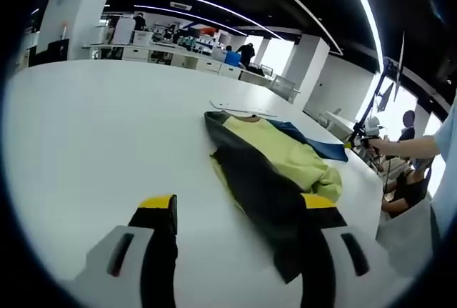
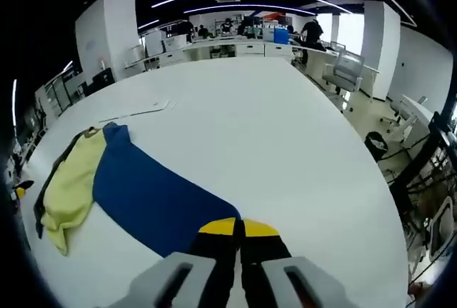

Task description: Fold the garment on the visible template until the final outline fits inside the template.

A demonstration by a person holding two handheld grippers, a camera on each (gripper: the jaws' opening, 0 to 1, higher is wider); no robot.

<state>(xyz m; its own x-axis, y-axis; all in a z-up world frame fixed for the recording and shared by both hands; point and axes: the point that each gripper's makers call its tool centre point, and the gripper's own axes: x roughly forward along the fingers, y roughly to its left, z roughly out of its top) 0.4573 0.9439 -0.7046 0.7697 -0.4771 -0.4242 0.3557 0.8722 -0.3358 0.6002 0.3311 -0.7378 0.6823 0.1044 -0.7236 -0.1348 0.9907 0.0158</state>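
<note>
White table, wide and mostly bare. Garment lying on it toward the far right in the left gripper view: black panel nearest, yellow-green middle, a strip of blue behind. Lower tip of the black panel partly hidden behind the right-hand jaw. Left gripper hovering above the table, yellow-tipped jaws spread wide apart, nothing between them. Flat pale sheet just beyond the collar, too thin to tell whether template or paper. A person's hand at the right edge, holding something small and unclear. In the right gripper view, right gripper with jaws pressed together at the near edge of the blue panel; whether cloth is pinched between them, impossible to tell. Black side almost hidden there.
</note>
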